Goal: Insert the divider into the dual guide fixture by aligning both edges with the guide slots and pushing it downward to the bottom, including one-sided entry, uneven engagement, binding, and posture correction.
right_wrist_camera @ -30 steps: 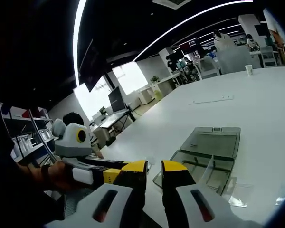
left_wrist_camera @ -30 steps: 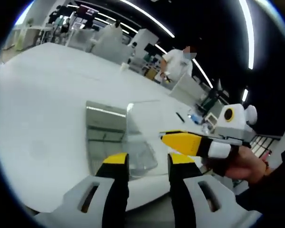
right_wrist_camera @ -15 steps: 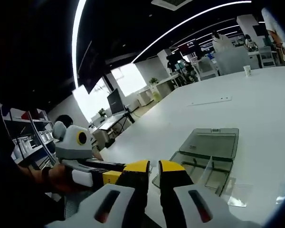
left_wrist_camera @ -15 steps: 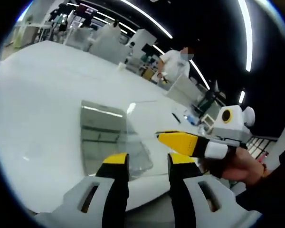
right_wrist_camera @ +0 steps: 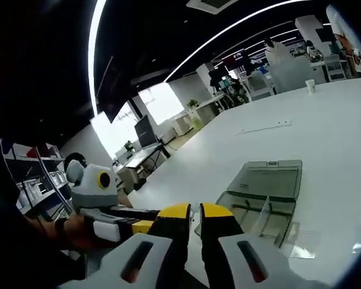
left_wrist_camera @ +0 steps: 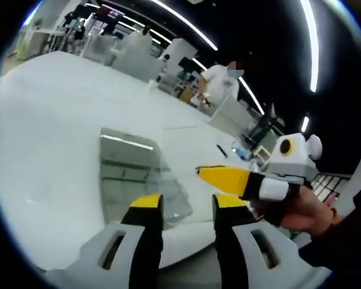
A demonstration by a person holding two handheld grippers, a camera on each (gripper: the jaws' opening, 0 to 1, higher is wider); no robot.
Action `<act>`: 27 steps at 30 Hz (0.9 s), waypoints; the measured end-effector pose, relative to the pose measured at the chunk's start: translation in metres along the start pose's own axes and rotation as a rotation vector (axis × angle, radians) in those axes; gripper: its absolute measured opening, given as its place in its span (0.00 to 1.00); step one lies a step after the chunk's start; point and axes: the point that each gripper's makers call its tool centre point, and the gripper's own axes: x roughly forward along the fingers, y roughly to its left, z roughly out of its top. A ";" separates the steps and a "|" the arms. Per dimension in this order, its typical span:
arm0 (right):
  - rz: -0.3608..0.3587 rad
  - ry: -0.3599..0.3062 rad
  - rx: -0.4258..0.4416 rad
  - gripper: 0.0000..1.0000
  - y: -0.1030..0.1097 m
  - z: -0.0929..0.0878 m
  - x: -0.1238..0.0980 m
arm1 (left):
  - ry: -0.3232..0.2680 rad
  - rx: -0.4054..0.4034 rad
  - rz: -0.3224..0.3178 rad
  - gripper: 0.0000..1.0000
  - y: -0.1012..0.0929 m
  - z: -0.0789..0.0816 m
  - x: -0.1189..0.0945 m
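A broad white table (right_wrist_camera: 325, 129) carries a clear plastic hinged box (right_wrist_camera: 262, 198) lying open, a white paper cup (right_wrist_camera: 311, 86) far off, and a thin white strip (right_wrist_camera: 265, 127).

A clear, tinted plastic box with a flat lid (left_wrist_camera: 135, 174) lies on the broad white table (left_wrist_camera: 48, 120). The left gripper (left_wrist_camera: 185, 208), jaws parted with yellow tips, hangs just short of the box. The right gripper (left_wrist_camera: 228, 179), yellow-tipped and hand-held, reaches toward the box's near corner.

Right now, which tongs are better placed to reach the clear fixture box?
Probably the left tongs: their tips frame the near edge of the clear fixture box, while the right tongs sit beside the box and look nearly shut.
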 end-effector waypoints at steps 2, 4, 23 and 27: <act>0.000 -0.007 0.008 0.00 0.001 0.001 0.001 | -0.012 0.048 0.004 0.31 0.002 0.003 0.000; -0.010 -0.012 0.013 0.00 0.001 0.002 0.001 | -0.014 0.055 0.003 0.31 0.001 0.004 0.000; -0.089 0.006 0.070 0.00 0.003 0.003 0.012 | 0.014 0.118 -0.028 0.35 0.018 0.010 -0.012; -0.105 0.007 0.101 0.00 0.003 0.000 0.013 | 0.002 0.113 -0.035 0.35 0.023 0.013 -0.014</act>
